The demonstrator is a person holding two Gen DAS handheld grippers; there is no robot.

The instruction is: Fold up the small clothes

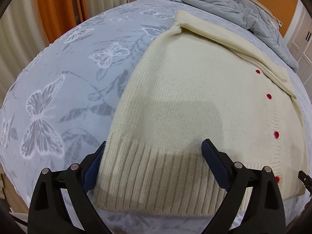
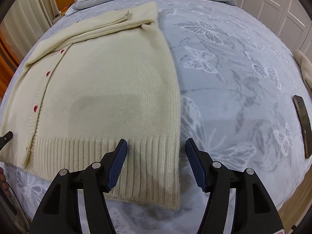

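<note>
A cream knit cardigan (image 1: 185,101) with red buttons (image 1: 276,134) lies flat on the bed, its sleeves folded across the upper part. It also shows in the right wrist view (image 2: 109,89). My left gripper (image 1: 154,156) is open, its jaws straddling the left corner of the ribbed hem (image 1: 156,179). My right gripper (image 2: 156,152) is open, its jaws straddling the right corner of the ribbed hem (image 2: 152,167). Neither gripper holds the fabric.
The bed has a blue-grey butterfly cover (image 1: 58,81). A crumpled grey quilt (image 1: 243,13) lies at the head of the bed. A phone (image 2: 303,124) and a beige item (image 2: 304,68) lie at the right edge. Orange curtains (image 1: 56,5) hang at left.
</note>
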